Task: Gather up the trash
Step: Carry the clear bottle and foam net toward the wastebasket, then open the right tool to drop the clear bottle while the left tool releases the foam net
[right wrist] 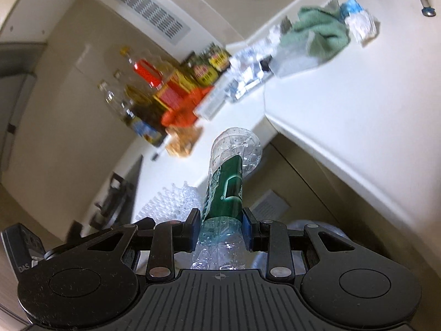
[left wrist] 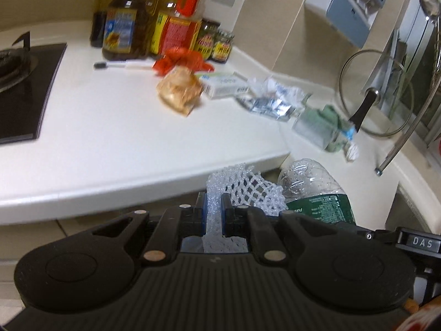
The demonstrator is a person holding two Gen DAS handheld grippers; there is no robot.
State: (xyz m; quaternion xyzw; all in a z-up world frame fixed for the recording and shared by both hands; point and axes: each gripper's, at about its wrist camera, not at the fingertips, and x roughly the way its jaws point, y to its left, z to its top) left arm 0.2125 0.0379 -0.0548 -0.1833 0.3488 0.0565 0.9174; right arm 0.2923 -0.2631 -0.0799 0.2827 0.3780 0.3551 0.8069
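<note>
White foam netting (left wrist: 242, 190), crinkled plastic bottle (right wrist: 228, 182).

The left gripper (left wrist: 214, 209) points forward and downward, its black body filling the bottom of its own camera view. Its jaws are pressed nearly together, pinching a strip of white foam netting (left wrist: 242, 186) between the blue pads. The right gripper (right wrist: 220, 227) sits just to the right of the left one and is rolled to one side, so its view is tilted. Its jaws stand partly apart and clamp a crushed clear plastic bottle (right wrist: 228, 182) with a green label, gripped across its body.
</note>
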